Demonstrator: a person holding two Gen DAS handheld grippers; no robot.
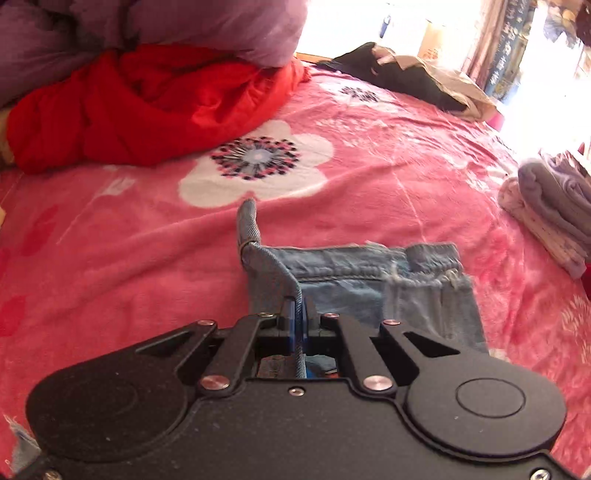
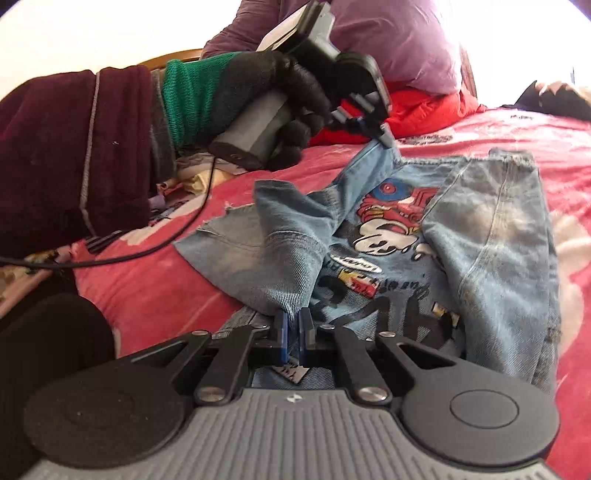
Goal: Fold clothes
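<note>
A light blue denim garment (image 2: 491,236) with a cartoon print (image 2: 391,218) lies on the pink flowered blanket (image 2: 155,288). My right gripper (image 2: 294,325) is shut on a fold of the denim at its near edge. My left gripper (image 2: 384,138), held by a gloved hand, is shut on the denim's far corner and lifts it slightly. In the left wrist view the left gripper (image 1: 298,314) pinches a denim hem, and the denim garment (image 1: 369,280) spreads ahead of it on the blanket (image 1: 129,258).
A red quilt (image 1: 147,107) and a purple duvet (image 1: 203,26) are piled at the head of the bed. Dark clothes (image 1: 399,77) lie at the far edge. A stack of folded clothes (image 1: 554,210) sits at the right. A black cable (image 2: 147,247) runs across the blanket.
</note>
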